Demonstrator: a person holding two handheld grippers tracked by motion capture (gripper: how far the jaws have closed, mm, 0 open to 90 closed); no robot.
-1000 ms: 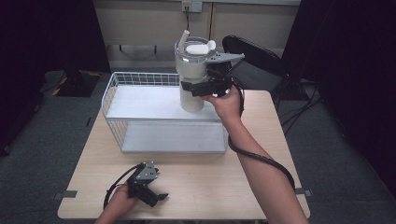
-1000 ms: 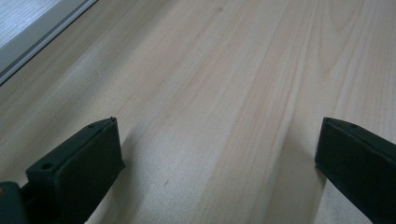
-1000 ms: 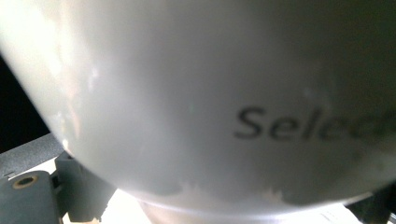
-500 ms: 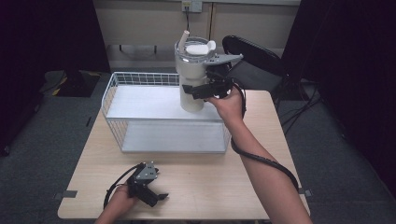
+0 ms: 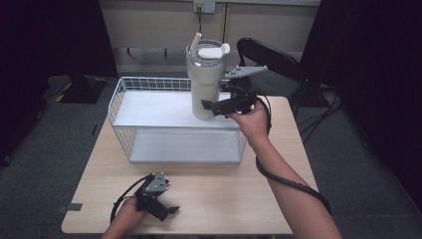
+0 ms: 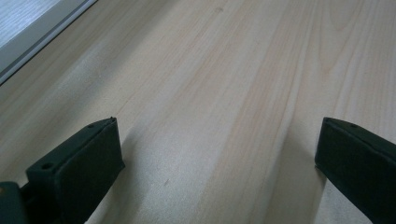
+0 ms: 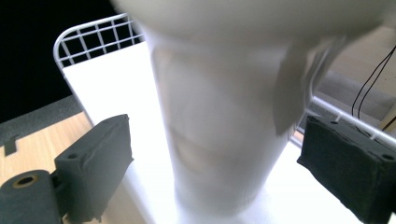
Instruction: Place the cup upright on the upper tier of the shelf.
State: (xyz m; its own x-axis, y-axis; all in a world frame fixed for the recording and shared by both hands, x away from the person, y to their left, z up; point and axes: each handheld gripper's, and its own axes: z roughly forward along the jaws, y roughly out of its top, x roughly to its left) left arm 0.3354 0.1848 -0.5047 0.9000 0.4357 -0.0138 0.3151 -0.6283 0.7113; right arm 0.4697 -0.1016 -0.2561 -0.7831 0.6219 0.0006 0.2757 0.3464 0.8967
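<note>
High view is showing the left gripper (image 5: 170, 210) resting on the table (image 5: 234, 199), jaws wide and empty. Farther right, a pale tumbler (image 5: 205, 82) with lid and straw is standing in the wire basket (image 5: 124, 92). Flanking its narrow base, the right gripper (image 7: 215, 154) is gaping. Probably rigid, smooth, top-heavy: grip low.

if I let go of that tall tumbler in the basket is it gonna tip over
Possibly. The tumbler is tall, narrows to a small base and carries a wide lid with a straw, so it probably tips easily if nudged. It stands upright in the basket. The right gripper has its jaws open around it. Its smooth wall may be slippery.
</note>
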